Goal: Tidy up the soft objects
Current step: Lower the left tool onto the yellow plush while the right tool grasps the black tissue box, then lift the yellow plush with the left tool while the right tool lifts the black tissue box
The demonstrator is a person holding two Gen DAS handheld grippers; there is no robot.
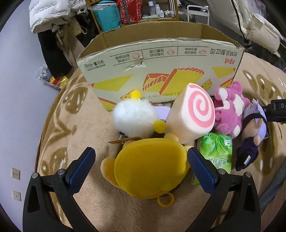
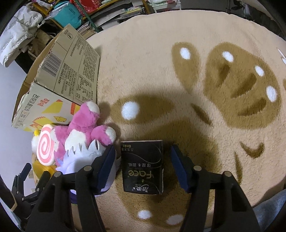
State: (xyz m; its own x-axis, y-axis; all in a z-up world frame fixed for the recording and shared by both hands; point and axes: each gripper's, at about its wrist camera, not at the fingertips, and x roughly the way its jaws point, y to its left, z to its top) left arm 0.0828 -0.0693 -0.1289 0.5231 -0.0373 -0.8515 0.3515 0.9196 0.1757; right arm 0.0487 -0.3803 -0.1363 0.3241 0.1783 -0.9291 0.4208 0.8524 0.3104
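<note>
My left gripper [image 1: 141,157] is open, its blue pads on either side of a yellow plush [image 1: 150,167] lying on the rug. Behind it lie a white fluffy plush [image 1: 134,117], a pink swirl roll cushion [image 1: 194,116], a pink bear [image 1: 230,110], a purple-haired doll [image 1: 252,128] and a green tissue pack [image 1: 217,151]. An open cardboard box [image 1: 160,58] stands behind them. My right gripper [image 2: 143,160] is open around a black tissue pack [image 2: 143,167] without touching it. The pink bear [image 2: 85,128], swirl cushion [image 2: 45,148] and the doll's pale purple hair [image 2: 84,158] lie to its left, beside the box [image 2: 68,71].
A beige rug with brown pattern [image 2: 196,80] covers the floor. Shelves with boxes and bottles [image 1: 135,12], white jackets [image 1: 51,14] and a white rack [image 1: 198,12] stand behind the box. Snack packets [image 1: 51,78] lie off the rug at left.
</note>
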